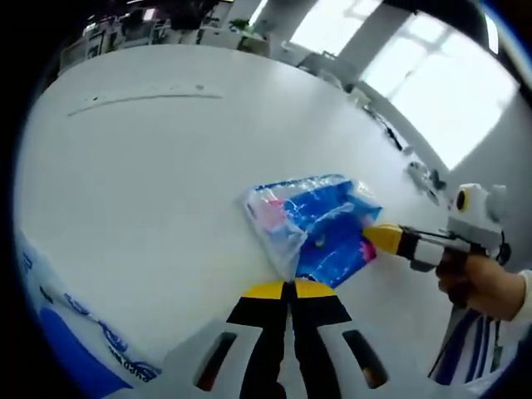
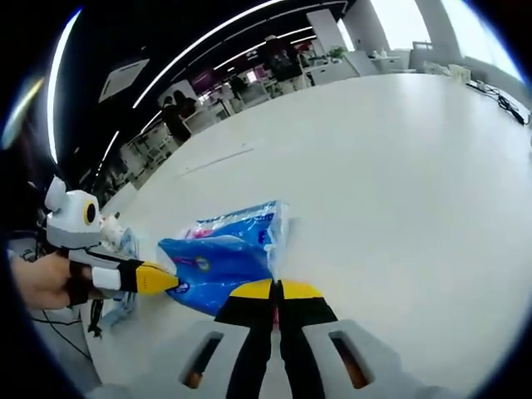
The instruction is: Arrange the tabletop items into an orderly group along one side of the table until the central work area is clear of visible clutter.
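Observation:
A blue and white plastic package [image 1: 320, 224] with pink print lies on the white table [image 1: 150, 183]. In the left gripper view my left gripper [image 1: 291, 288] is shut on the package's near corner. My right gripper [image 1: 384, 237] comes in from the right, held by a hand [image 1: 478, 283], and its yellow tip sits on the package's far side. In the right gripper view the same package [image 2: 220, 253] lies ahead, and my right gripper [image 2: 277, 289] is shut on its edge. There the left gripper [image 2: 156, 278] meets the package from the left.
A second blue and white bag [image 1: 75, 341] lies at the table's near left edge. A thin strip [image 1: 141, 96] lies far across the table, and cables [image 1: 420, 176] lie at its right edge. Another clear packet [image 2: 125, 243] sits by the table edge. People stand far behind.

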### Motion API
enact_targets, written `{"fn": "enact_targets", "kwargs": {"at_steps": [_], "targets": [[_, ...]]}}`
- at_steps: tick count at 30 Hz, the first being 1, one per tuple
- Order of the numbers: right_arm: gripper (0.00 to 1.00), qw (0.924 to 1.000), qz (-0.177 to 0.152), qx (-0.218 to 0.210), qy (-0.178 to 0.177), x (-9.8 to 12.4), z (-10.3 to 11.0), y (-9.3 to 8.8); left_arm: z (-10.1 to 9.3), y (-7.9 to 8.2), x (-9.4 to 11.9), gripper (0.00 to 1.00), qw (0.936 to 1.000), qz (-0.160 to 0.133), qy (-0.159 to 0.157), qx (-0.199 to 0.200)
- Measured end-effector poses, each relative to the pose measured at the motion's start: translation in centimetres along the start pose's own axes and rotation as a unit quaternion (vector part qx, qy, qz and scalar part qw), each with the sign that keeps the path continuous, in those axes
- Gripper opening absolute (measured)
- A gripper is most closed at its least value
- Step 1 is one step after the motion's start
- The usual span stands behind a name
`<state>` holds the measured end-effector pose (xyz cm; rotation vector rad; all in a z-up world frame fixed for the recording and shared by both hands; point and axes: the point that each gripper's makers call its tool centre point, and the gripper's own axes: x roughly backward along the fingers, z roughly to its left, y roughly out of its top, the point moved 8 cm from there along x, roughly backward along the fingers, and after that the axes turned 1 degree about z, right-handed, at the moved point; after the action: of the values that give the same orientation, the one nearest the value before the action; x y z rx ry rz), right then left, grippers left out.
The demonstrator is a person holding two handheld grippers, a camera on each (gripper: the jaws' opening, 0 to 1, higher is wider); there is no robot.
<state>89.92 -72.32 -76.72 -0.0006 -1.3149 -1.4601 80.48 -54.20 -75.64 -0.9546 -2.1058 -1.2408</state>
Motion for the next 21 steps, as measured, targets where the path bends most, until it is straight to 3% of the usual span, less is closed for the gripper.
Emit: {"fn": "enact_targets", "kwargs": {"at_steps": [7,8,11,12,14,21], "targets": [[0.0,0.9999,0.013,0.004,0.0,0.0,0.3,0.2,-0.1,-0.1,0.1,0.0,0.9998,-0.007,0.003,0.018],[0.04,0.9999,0.011,0.01,-0.002,0.1,0.4,0.3,-0.2,-0.1,0.3,0.0,0.9998,-0.009,0.005,0.015],[0.15,0.999,0.005,0.039,-0.021,0.4,0.5,0.5,-0.5,0.2,0.9,0.13,0.9997,-0.017,0.013,0.008],[0.18,0.9988,-0.014,0.038,-0.028,0.6,0.6,0.6,-0.6,0.3,1.3,0.2,0.9995,-0.021,0.021,0.005],[0.23,0.999,-0.02,0.035,-0.022,1.1,1.0,0.6,-0.7,0.7,2.0,0.3,0.9992,-0.031,0.024,-0.006],[0.3,0.9977,-0.051,0.041,-0.016,2.0,2.7,1.0,-0.6,0.9,4.6,0.4,0.9981,-0.047,0.023,-0.032]]}}
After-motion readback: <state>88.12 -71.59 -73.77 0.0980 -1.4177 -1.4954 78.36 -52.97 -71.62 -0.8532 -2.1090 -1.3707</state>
